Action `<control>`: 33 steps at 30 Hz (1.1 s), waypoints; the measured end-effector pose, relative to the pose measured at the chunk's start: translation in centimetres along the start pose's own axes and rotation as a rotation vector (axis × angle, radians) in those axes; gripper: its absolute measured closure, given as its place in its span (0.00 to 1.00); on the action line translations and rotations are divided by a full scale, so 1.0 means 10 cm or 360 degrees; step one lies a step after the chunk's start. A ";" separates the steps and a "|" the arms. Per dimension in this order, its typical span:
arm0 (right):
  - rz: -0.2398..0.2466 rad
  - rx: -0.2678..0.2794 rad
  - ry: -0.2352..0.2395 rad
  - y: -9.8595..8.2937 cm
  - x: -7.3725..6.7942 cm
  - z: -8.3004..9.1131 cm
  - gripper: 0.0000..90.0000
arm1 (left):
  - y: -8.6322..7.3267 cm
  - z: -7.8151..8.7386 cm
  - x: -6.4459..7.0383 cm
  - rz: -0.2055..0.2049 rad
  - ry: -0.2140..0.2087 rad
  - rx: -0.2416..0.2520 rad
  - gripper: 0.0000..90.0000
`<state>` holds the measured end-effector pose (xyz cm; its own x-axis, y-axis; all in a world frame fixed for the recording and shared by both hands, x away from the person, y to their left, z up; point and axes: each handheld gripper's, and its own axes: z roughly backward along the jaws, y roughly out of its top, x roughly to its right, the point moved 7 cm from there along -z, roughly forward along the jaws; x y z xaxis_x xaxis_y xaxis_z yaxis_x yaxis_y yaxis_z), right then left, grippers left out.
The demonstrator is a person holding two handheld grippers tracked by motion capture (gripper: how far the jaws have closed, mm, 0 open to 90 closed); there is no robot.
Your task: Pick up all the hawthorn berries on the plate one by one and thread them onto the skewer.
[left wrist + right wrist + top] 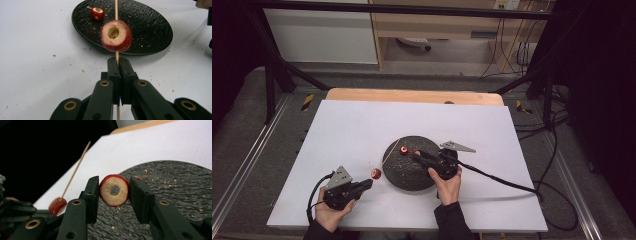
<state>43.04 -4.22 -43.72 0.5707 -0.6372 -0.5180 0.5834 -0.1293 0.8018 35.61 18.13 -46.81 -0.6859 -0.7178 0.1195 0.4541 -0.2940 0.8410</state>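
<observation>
The left gripper (117, 65) is clamping a thin wooden skewer (116, 10) between closed jaws, with one cored red fruit slice (116, 36) threaded on it just beyond the tips, beside the black plate (155, 30). The right gripper (113, 192) is holding a second cored slice (114, 190) between its jaws above the plate. A third fruit piece (97, 13) is lying on the plate.

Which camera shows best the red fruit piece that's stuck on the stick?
The left gripper view: the skewered fruit piece is close, its cored middle clear. In the high view it is a tiny red dot; in the right gripper view it sits small and far off.
</observation>
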 end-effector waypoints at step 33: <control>-0.0204 0.0484 0.0063 0.05 -0.06 0.00 0.69 | 0.00 -0.08 0.10 0.0013 0.0000 0.0010 0.98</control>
<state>43.02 -3.90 -43.06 0.5293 -0.5720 -0.6267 0.4559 -0.4312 0.7786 35.34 16.93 -47.12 -0.6820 -0.7203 0.1263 0.4562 -0.2841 0.8433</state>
